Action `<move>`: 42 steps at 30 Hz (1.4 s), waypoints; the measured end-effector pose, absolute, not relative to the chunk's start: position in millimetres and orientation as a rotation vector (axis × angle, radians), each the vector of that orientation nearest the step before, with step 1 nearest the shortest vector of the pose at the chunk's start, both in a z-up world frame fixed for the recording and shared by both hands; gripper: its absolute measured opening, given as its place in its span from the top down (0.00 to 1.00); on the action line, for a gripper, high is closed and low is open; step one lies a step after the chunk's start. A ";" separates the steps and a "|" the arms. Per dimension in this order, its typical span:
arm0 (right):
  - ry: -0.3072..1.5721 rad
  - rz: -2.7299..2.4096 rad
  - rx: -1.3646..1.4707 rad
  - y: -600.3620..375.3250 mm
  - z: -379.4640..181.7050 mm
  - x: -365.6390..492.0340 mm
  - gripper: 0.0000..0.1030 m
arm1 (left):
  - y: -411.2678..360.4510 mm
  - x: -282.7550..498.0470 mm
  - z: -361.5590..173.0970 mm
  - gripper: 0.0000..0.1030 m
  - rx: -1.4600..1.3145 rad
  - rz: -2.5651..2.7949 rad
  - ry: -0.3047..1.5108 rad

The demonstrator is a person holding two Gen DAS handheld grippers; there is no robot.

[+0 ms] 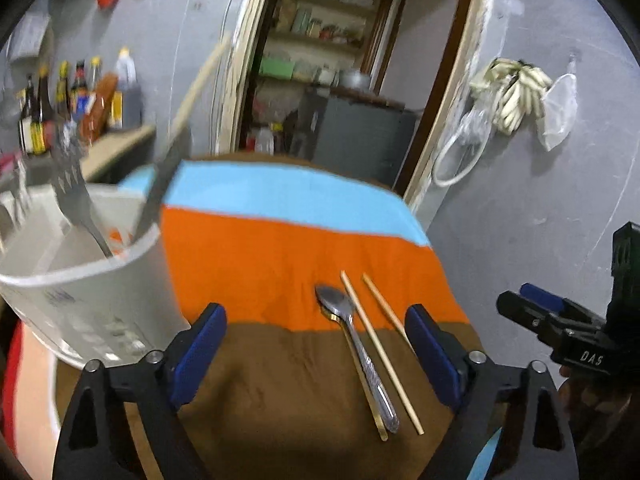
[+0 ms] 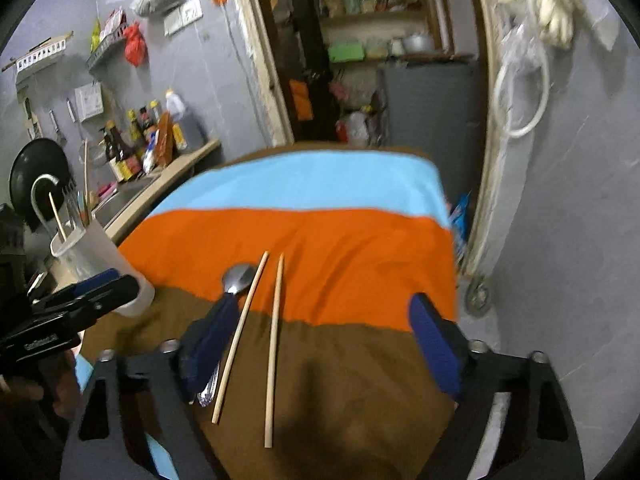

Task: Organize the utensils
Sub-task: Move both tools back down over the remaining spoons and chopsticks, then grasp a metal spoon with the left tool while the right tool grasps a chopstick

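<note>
A metal spoon (image 1: 347, 332) and two wooden chopsticks (image 1: 380, 354) lie side by side on the striped blue, orange and brown cloth (image 1: 260, 248). My left gripper (image 1: 316, 356) hovers open above the cloth, with the spoon and one chopstick seen between its blue pads. A white utensil holder (image 1: 92, 300) at the left holds a slotted spatula (image 1: 72, 184) and a wooden-handled tool. My right gripper (image 2: 324, 344) is open over the chopsticks (image 2: 274, 348). Its left finger hides the handle of the spoon (image 2: 238, 278). The holder (image 2: 96, 256) stands at the far left.
Sauce bottles (image 1: 80, 96) line a counter behind the holder. A doorway with shelves (image 1: 328, 32) lies beyond the table's far edge. A grey wall with hanging bags (image 1: 520, 96) stands to the right. Each gripper shows at the edge of the other's view.
</note>
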State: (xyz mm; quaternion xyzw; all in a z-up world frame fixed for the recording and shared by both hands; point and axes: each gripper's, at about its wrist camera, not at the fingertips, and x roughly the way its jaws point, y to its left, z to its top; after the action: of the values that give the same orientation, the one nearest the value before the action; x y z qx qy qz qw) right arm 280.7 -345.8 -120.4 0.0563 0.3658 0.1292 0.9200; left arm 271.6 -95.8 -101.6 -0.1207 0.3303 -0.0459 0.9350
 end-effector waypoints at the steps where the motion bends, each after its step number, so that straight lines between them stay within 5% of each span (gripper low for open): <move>1: 0.770 0.282 0.115 -342.6 -127.8 284.3 0.33 | -95.8 274.8 -105.8 0.18 -0.255 -0.095 0.691; 5: 0.830 0.345 0.100 -328.0 -152.7 294.1 0.50 | -100.1 288.6 -130.1 0.30 -0.279 -0.109 0.786; 18: 0.951 0.432 0.023 -289.7 -190.2 330.1 0.79 | -109.1 308.9 -159.2 0.56 -0.316 -0.152 0.902; 35: 0.966 0.404 0.070 -310.2 -198.0 335.8 0.80 | -147.9 346.6 -164.0 0.59 -0.061 -0.112 0.983; 42: 1.019 0.407 0.027 -299.6 -198.0 353.7 0.80 | -143.3 357.1 -162.5 0.74 -0.091 -0.115 1.028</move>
State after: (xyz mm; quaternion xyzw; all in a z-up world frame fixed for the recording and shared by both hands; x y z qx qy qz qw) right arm 353.7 -299.6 -198.0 0.0127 0.4844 0.1935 0.8531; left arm 357.1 -143.3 -162.5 -0.0434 0.4912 -0.0551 0.8682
